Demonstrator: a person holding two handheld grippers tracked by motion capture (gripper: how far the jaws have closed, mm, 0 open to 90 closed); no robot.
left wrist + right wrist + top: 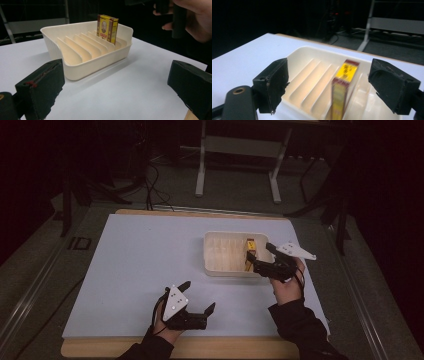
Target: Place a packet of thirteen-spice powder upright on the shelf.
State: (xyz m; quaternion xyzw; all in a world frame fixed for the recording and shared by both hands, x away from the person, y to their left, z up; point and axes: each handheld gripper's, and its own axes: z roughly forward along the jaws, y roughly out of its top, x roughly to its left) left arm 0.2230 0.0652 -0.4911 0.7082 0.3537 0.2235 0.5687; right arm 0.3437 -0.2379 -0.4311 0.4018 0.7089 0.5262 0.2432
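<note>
- Fingers of the right gripper (257,256) stand wide apart at the right-hand end of the tray (215,267), right of centre in the high view; no pad presses on anything.
- Right gripper view: the two black fingers (273,83) flank the box (343,86) without touching it, a clear gap on each side.
- Box, yellow with dark red edges, stands upright on its narrow edge in one of the tray's slots, near the tray's right-hand end in the high view (250,247).
- Left gripper view: the same box (108,28) rises above the ribs at the far end of the tray (82,70), its printed face toward the camera.
- Left gripper (200,296) rests low at the lower centre of the high view, on the pale blue worktop (135,270), well apart from the tray.
- Fingers of the left gripper (42,87) are spread wide, bare worktop between them.
- Tray is cream plastic, rectangular, with parallel upright ribs that divide it into narrow slots; the other slots visible hold nothing.
- Person's right hand (192,20) appears at the upper right of the left gripper view, beyond the tray.
</note>
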